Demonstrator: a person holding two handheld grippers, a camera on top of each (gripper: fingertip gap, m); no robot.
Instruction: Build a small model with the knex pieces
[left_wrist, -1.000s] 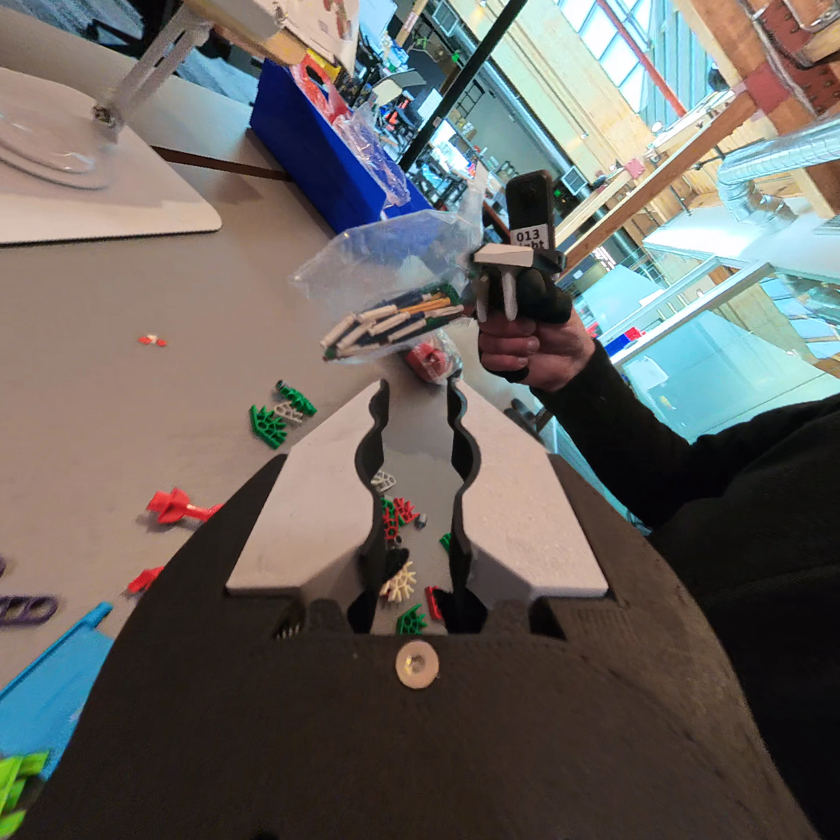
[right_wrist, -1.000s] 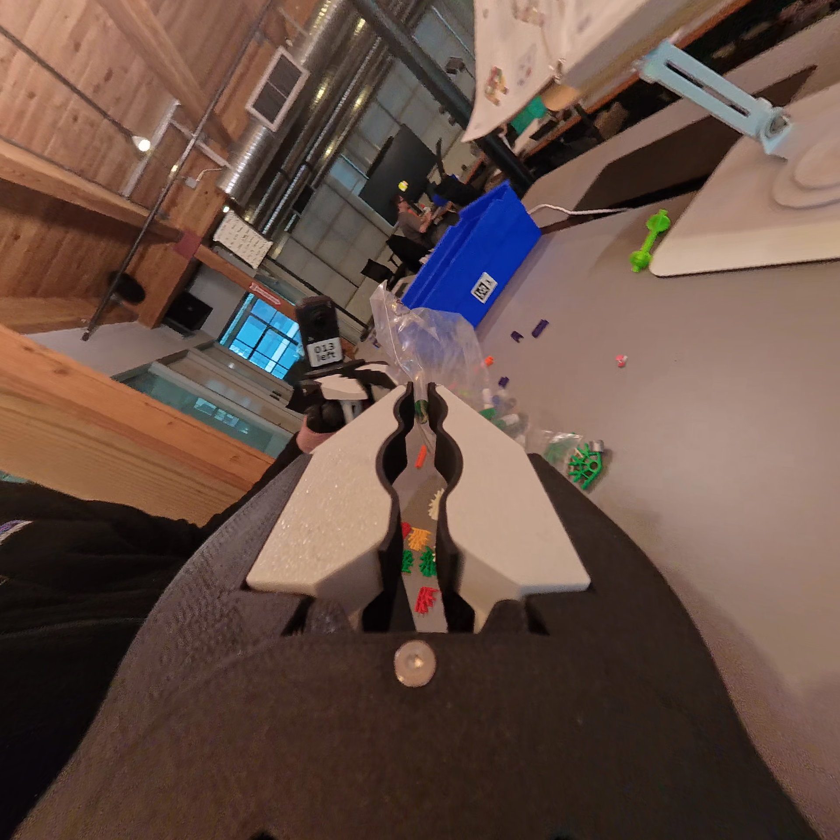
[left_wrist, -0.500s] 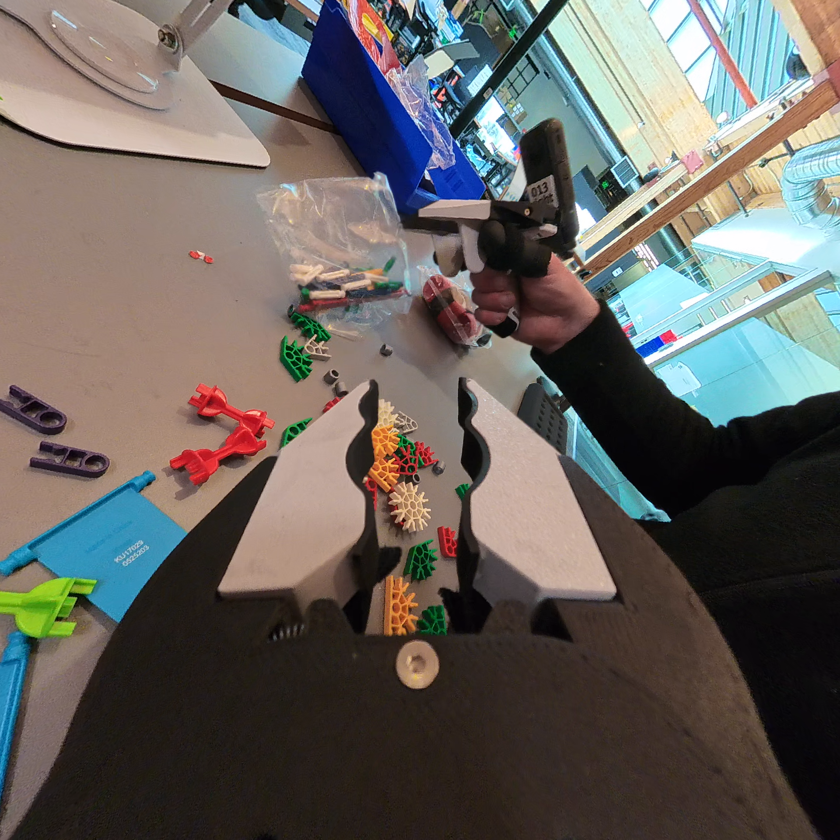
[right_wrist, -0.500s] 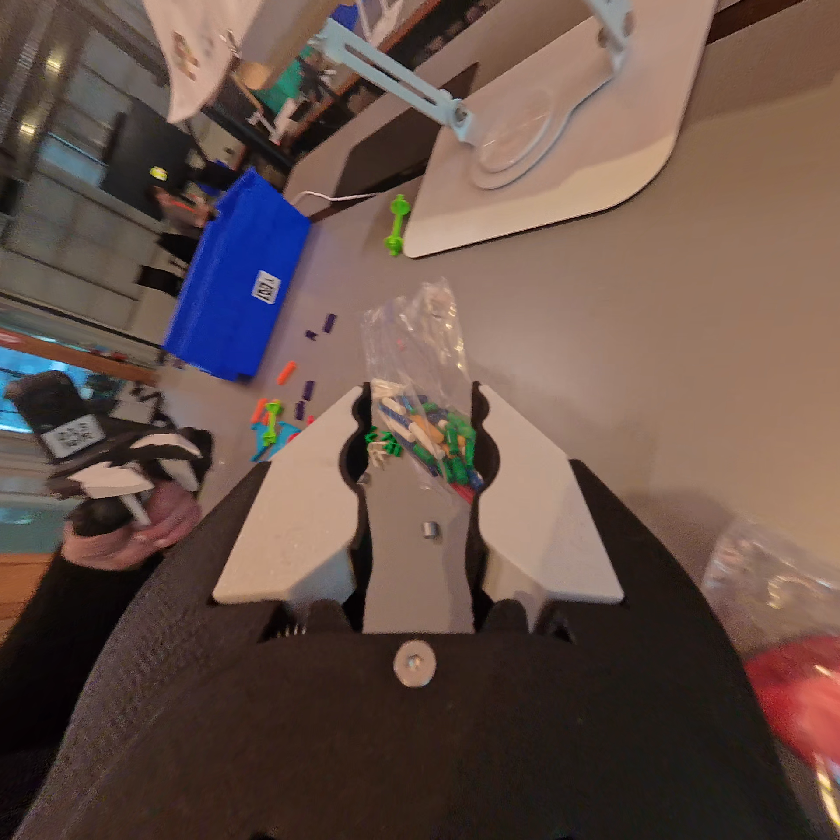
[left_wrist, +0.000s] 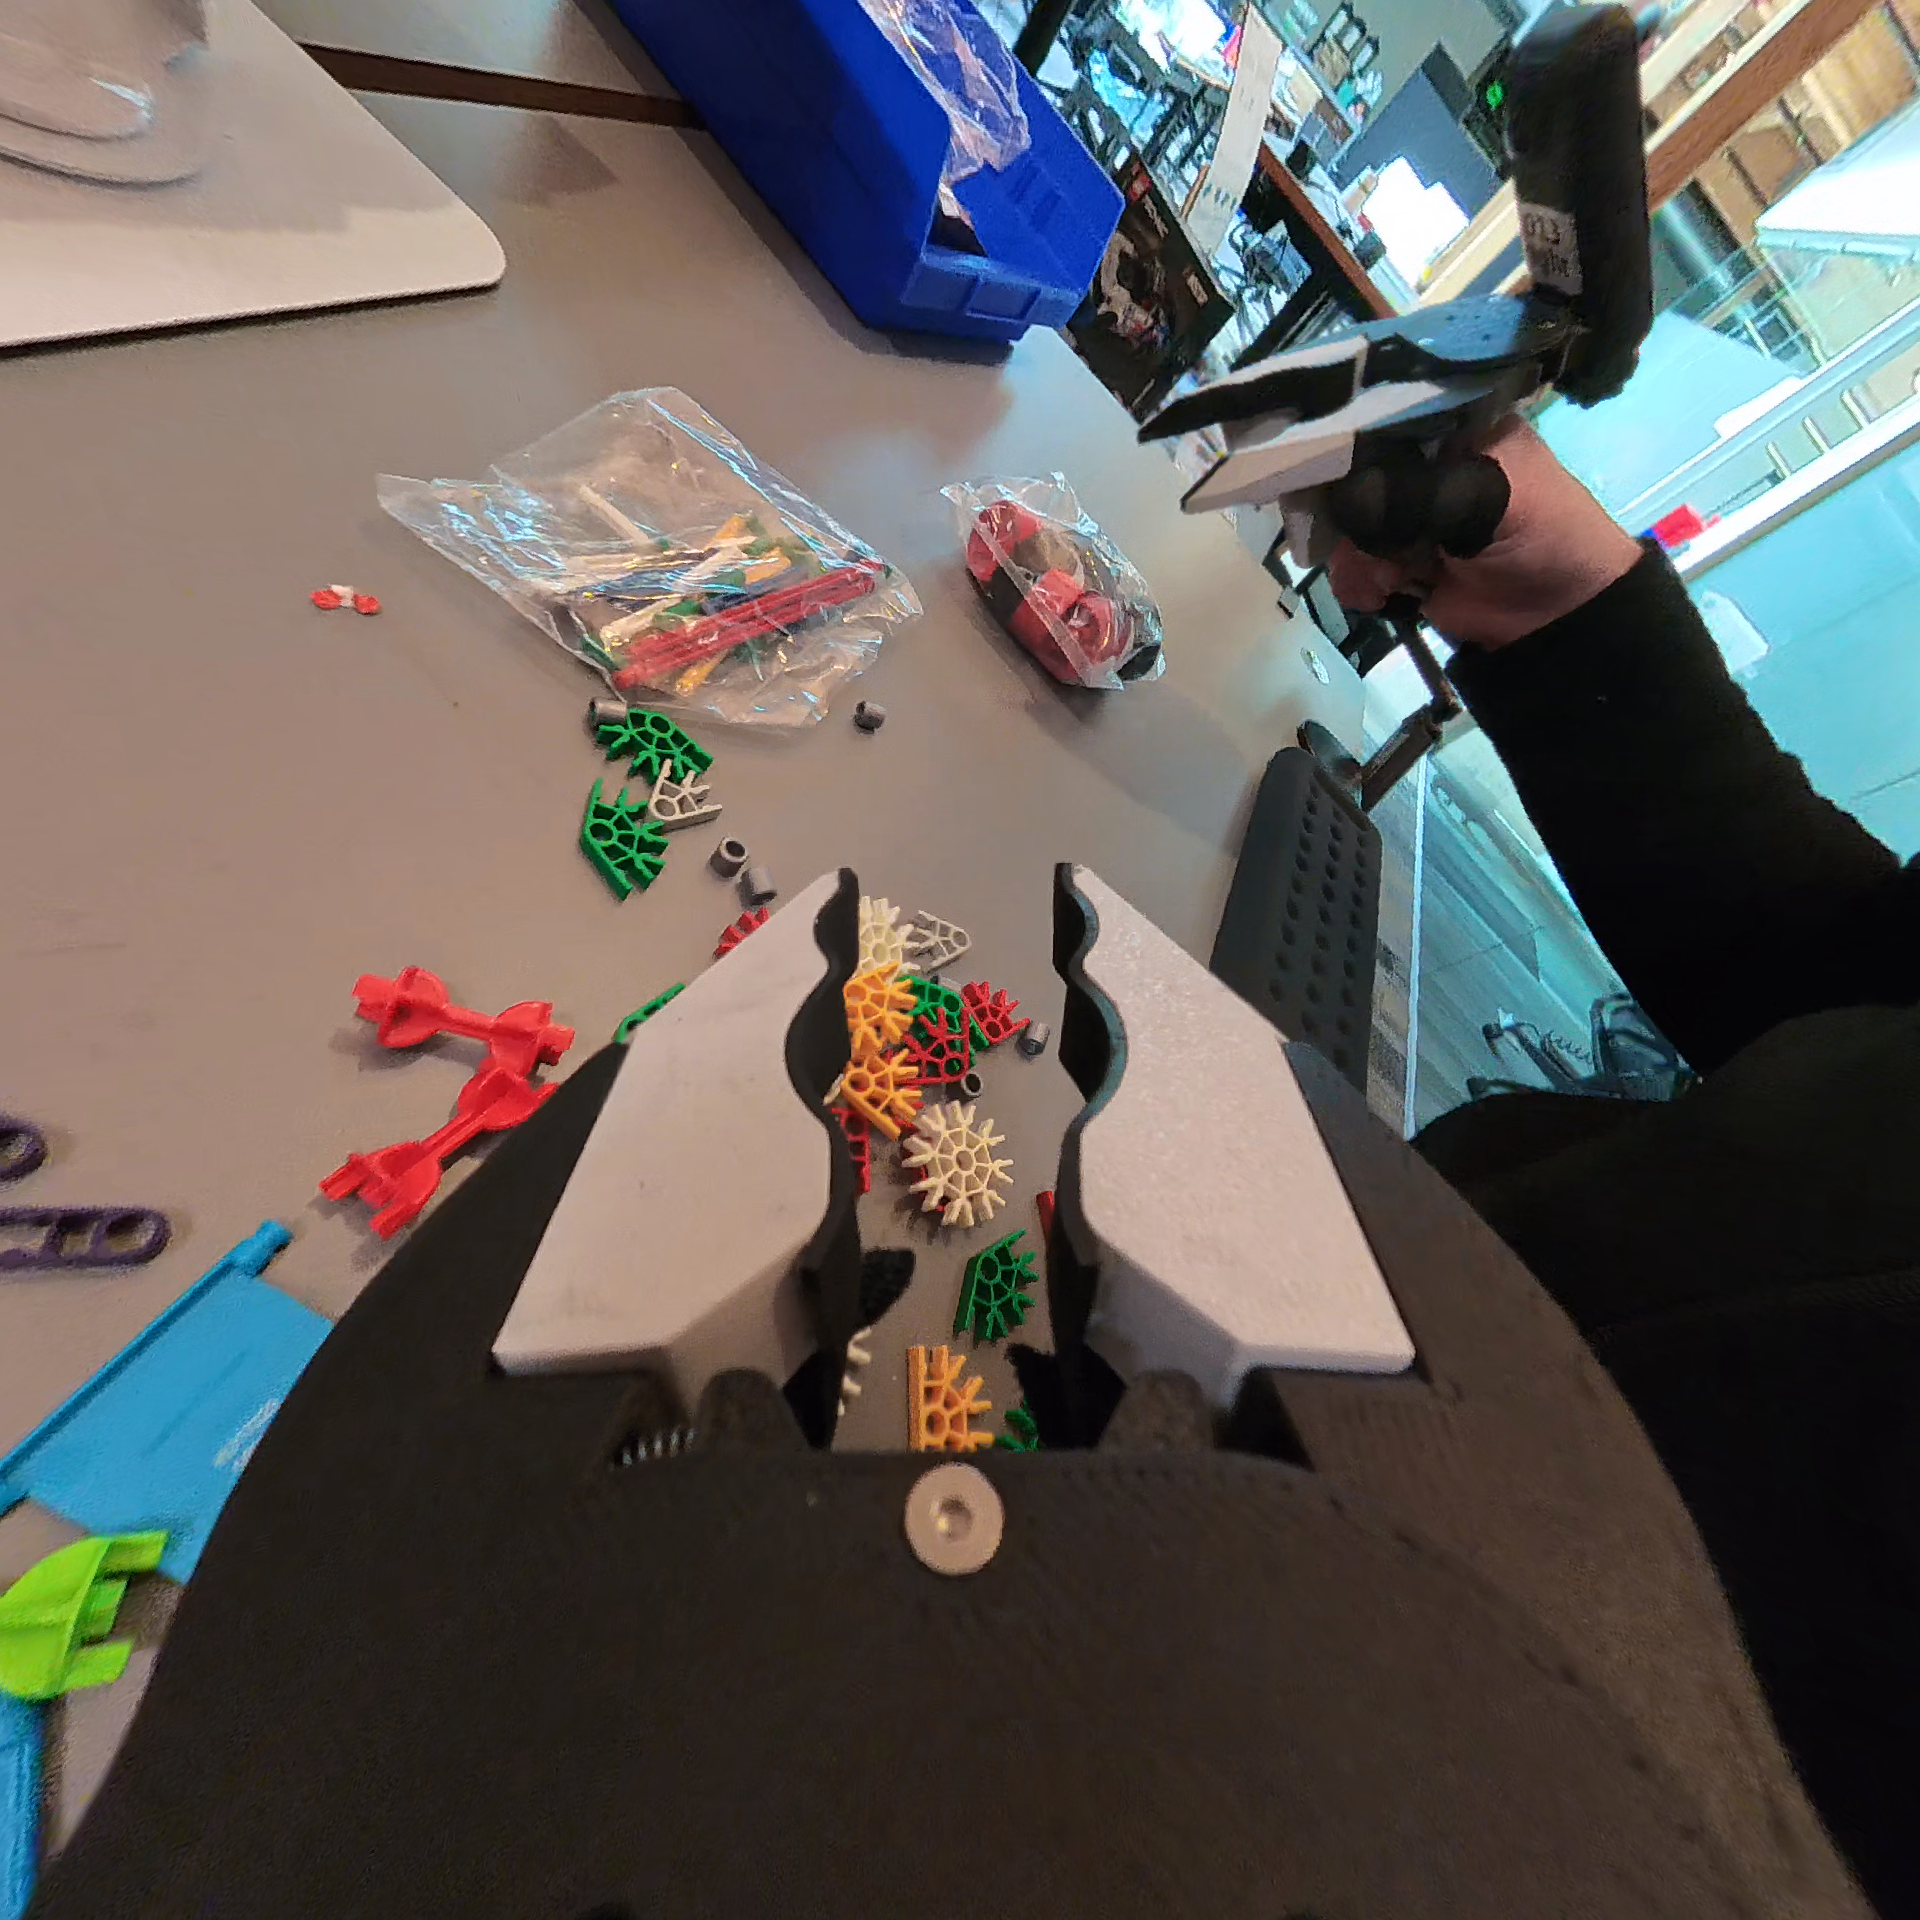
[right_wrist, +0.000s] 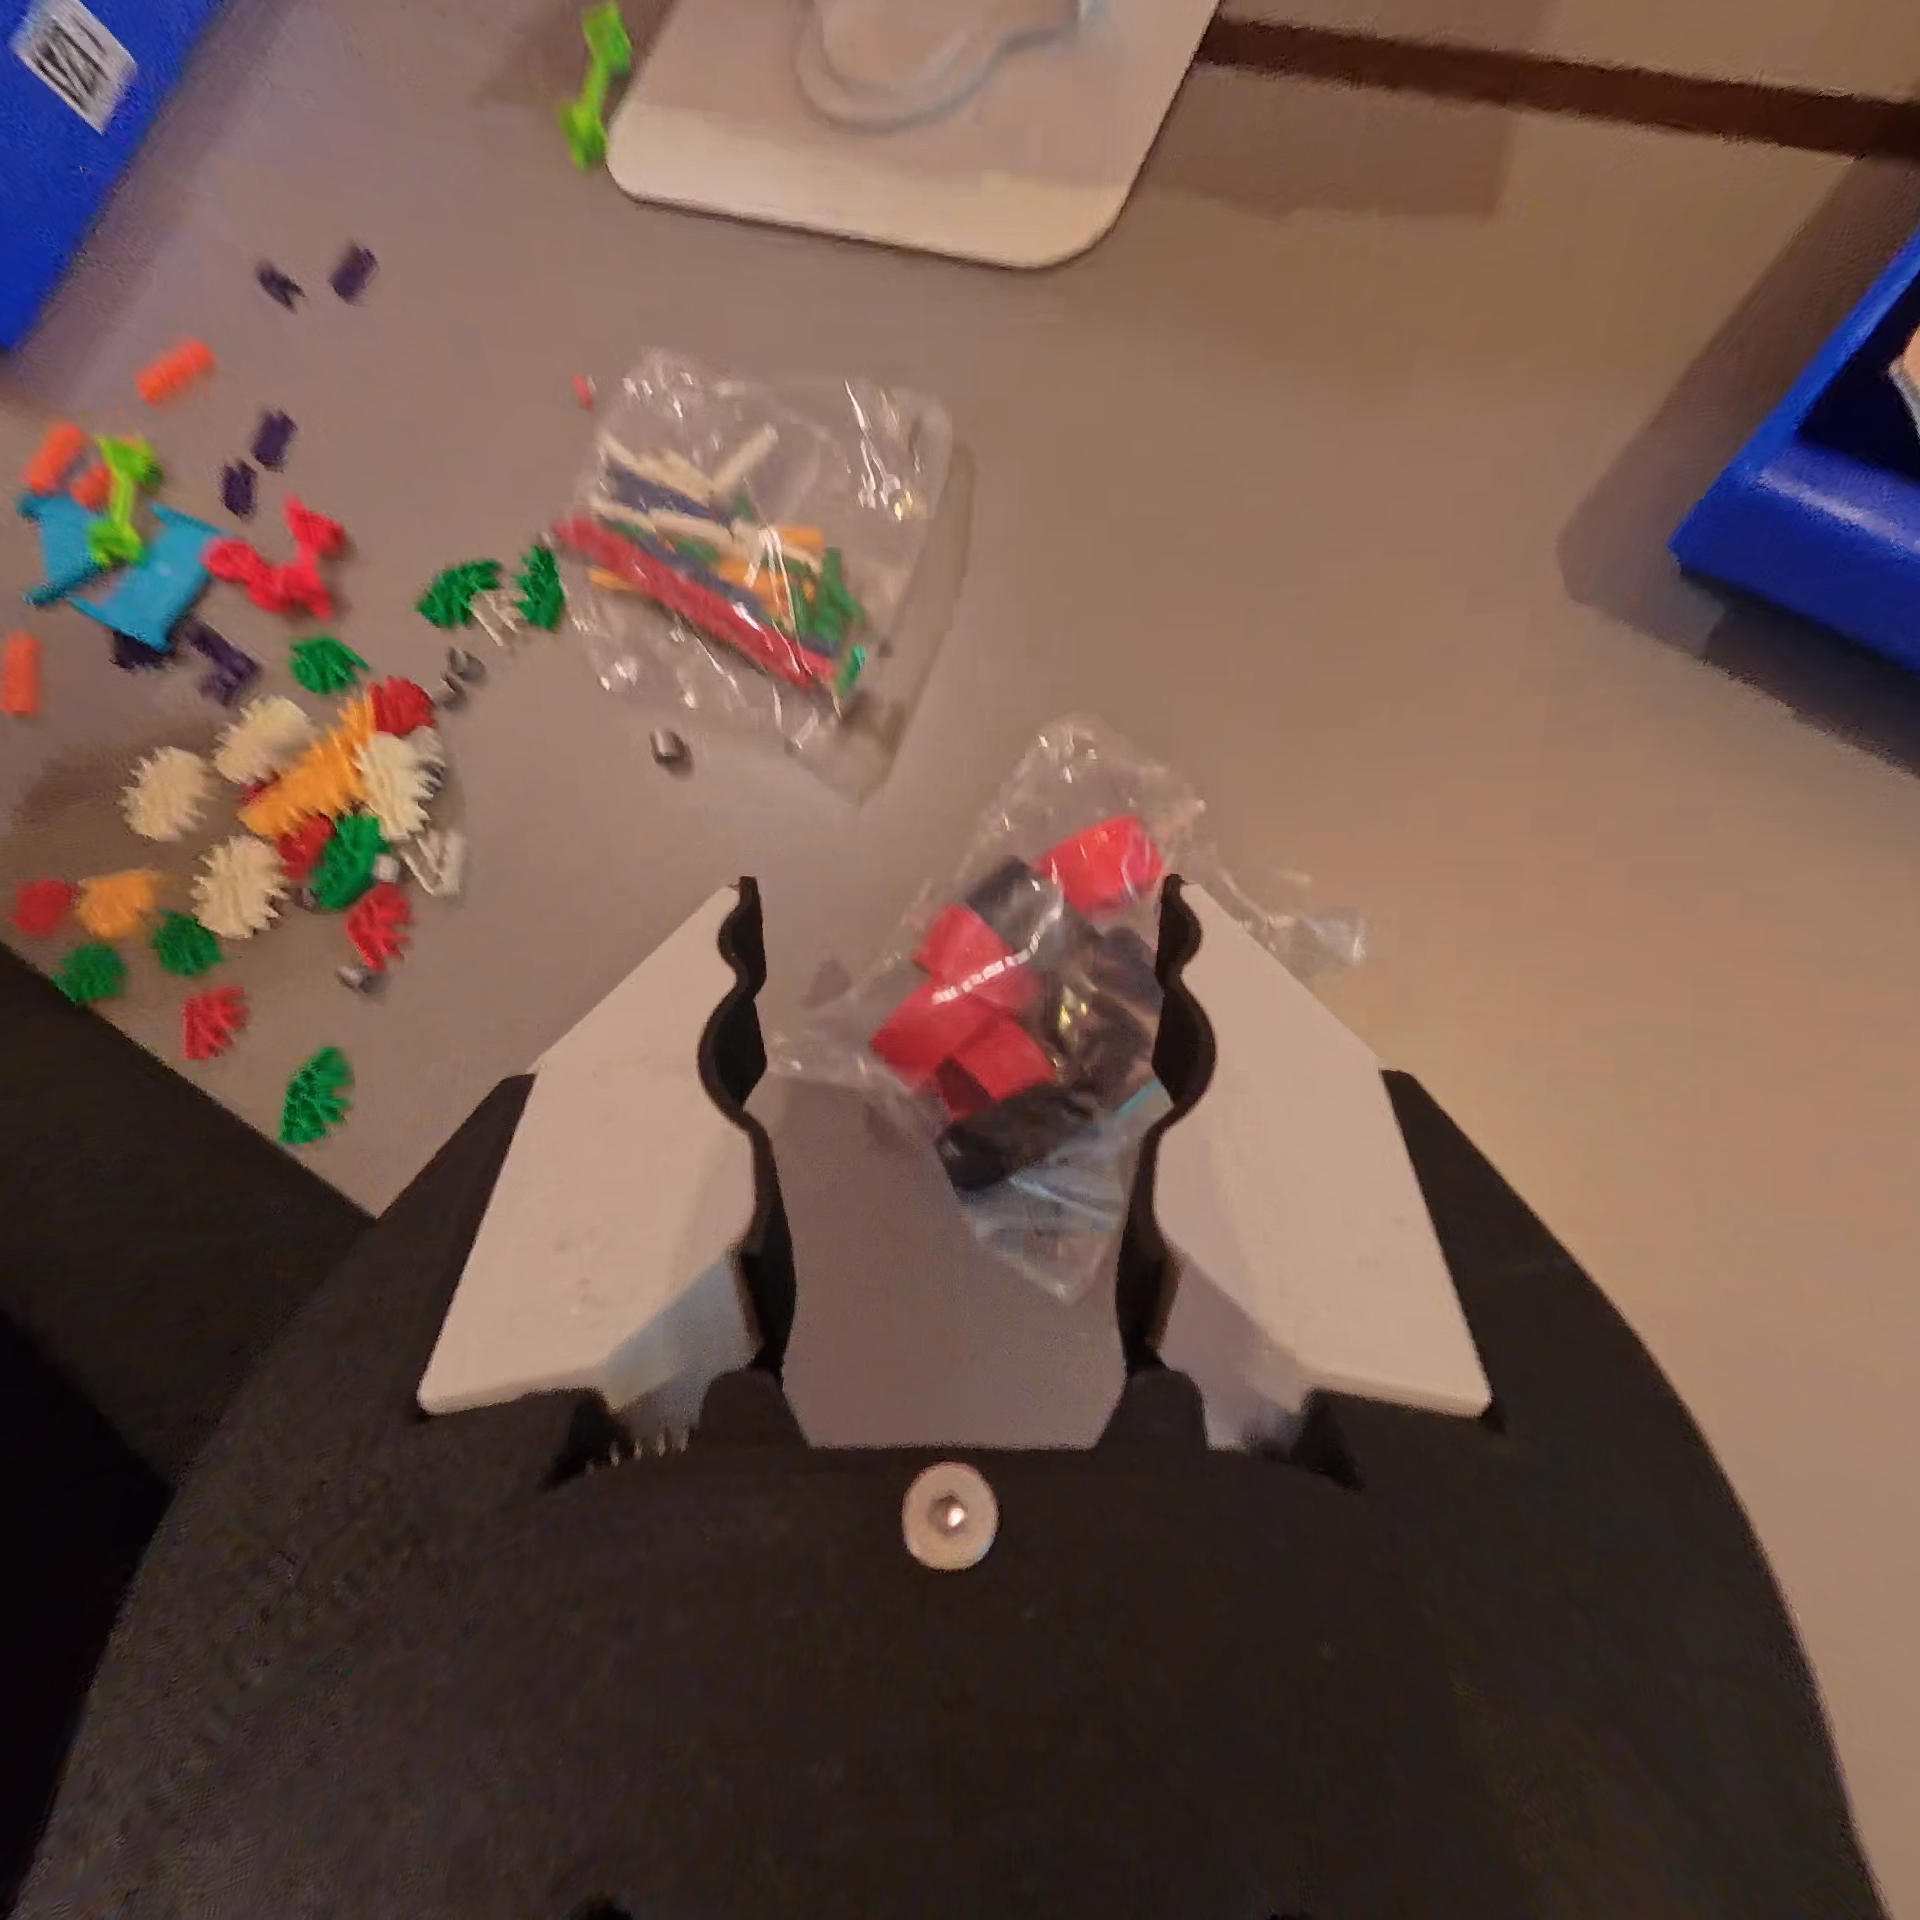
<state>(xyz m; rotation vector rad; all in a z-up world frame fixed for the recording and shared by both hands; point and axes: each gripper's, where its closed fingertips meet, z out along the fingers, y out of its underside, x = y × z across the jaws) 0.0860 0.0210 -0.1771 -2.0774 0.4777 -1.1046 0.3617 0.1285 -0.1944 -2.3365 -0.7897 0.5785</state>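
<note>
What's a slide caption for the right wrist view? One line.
Open right gripper above a small clear bag of red and black parts on a grey table.

Grey table (left_wrist: 260, 790) — loose toy connectors (left_wrist: 914, 1060), two clear bags (left_wrist: 665, 561).

Left wrist view looks low across the table (left_wrist: 260, 727) toward 12 o'clock; right wrist view looks steeply down, close. Both share the bag of rods (left_wrist: 665, 561) (right_wrist: 748, 540).
</note>
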